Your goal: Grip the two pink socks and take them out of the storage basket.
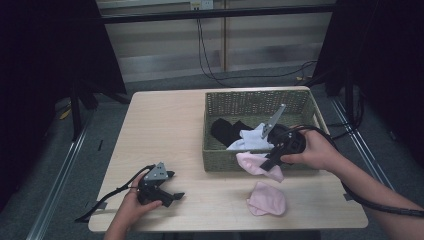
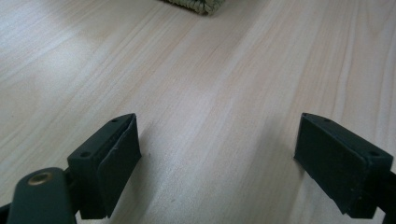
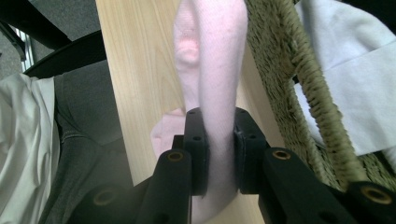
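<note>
Right gripper (image 1: 270, 165) is clamped on a pink sock (image 1: 256, 163); in the right gripper view I see both pads squeezing the fabric flat, with the sock (image 3: 211, 56) running straight out from the jaws toward 12 o'clock and a short end bunching at 6 behind them. In the high view that sock hangs at the front wall of the woven basket (image 1: 225, 159), outside it, its free end trailing toward 9 o'clock from the claw and its long axis roughly level along the basket's front. A second pink sock (image 1: 267, 199) lies flat on the table (image 1: 165, 130) at about 6 o'clock from the claw, near but apart from the held one. I judge that pair to be the relation that matters: if I am matching or stacking, the drop point is down toward 6, not back into the basket at 12, where a white sock (image 1: 248, 138) and black socks (image 1: 223, 129) remain. Left gripper (image 1: 170, 191) rests near the front-left table edge with jaws spread wide and nothing between them; bare wood under it in the left gripper view. It sits well apart from both pink socks, at about 9 o'clock of the loose one, so the right hand is clearly the nearer.
</note>
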`<state>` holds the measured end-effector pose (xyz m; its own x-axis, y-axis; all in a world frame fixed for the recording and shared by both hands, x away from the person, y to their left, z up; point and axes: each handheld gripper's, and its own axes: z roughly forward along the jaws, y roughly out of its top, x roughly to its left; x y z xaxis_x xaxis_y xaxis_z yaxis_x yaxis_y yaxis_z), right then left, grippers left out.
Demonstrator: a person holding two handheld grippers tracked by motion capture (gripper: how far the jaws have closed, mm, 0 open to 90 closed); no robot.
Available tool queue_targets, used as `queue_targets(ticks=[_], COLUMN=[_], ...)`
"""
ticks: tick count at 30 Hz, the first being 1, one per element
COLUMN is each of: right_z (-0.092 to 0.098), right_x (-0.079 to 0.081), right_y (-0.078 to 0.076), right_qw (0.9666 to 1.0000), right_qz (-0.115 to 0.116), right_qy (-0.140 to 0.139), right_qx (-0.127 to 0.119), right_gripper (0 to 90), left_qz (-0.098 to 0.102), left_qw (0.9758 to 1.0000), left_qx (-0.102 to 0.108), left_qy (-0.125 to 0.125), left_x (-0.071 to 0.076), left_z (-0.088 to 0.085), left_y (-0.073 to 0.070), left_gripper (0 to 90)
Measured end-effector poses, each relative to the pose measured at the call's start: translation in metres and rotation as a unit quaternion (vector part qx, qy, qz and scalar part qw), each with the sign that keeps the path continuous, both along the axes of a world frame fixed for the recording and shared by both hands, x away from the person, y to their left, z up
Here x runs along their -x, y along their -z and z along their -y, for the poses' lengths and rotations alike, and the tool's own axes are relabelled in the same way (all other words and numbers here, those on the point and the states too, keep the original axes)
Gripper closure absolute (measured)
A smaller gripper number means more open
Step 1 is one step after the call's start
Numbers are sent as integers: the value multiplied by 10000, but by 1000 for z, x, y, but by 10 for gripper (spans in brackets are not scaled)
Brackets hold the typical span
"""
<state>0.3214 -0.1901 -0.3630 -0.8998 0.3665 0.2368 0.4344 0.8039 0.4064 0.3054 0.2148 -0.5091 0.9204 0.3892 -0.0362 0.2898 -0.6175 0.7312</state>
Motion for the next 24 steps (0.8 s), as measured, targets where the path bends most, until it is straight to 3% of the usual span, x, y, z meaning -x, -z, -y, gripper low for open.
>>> queue_targets(ticks=[16,21,24], right_z=[-10,-11,-12], right_x=[4,5,5], right_y=[28,35,37], right_qw=[9999,9998,9998], right_qz=[-68,-150,-162], right_qy=[30,10,68], right_qx=[153,102,59], right_gripper=[780,778,715], left_qz=[2,-2,-4], left_qw=[10000,10000,10000], left_qx=[-10,-6,2], left_qy=[-5,-2,-1], left_x=[0,0,0], left_z=[0,0,0], left_y=[0,0,0], left_gripper=[134,134,134])
